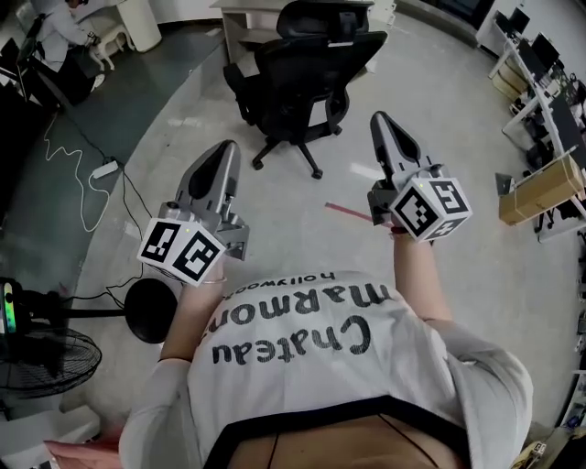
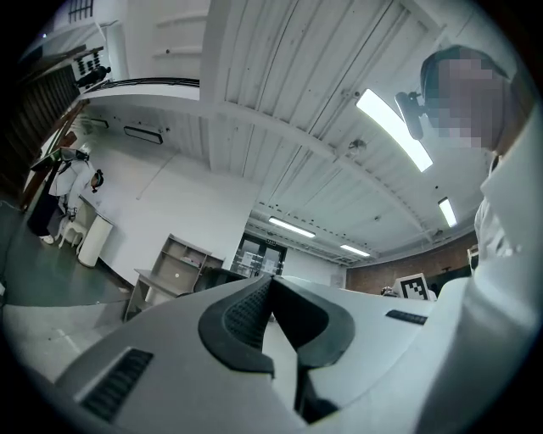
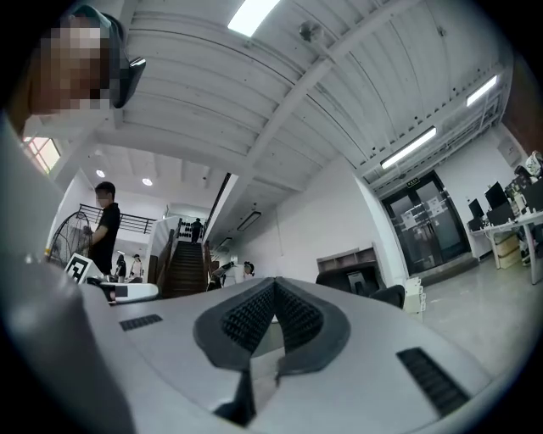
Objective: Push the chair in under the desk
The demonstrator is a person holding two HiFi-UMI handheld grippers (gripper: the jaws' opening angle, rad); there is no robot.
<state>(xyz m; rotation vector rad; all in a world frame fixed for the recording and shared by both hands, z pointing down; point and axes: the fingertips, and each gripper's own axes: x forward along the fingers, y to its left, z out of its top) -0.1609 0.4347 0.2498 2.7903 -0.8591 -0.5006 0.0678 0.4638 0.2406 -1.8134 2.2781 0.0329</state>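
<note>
A black office chair (image 1: 307,78) on castors stands on the floor ahead of me, its back towards me, in front of a white desk (image 1: 252,20). In the head view my left gripper (image 1: 226,156) and right gripper (image 1: 383,125) are held side by side, both pointing at the chair and short of it. Both are shut with nothing between the jaws. In the left gripper view the closed pads (image 2: 254,309) meet at the tip, with the desk (image 2: 161,280) beyond. The right gripper view shows its pads (image 3: 293,318) together and the chair's top (image 3: 365,284) behind.
A floor fan (image 1: 41,353) and a round black stand base (image 1: 151,310) sit at the left, with a white cable and power strip (image 1: 103,169) on the floor. A red strip (image 1: 348,212) lies on the floor. Desks with monitors (image 1: 549,82) line the right side.
</note>
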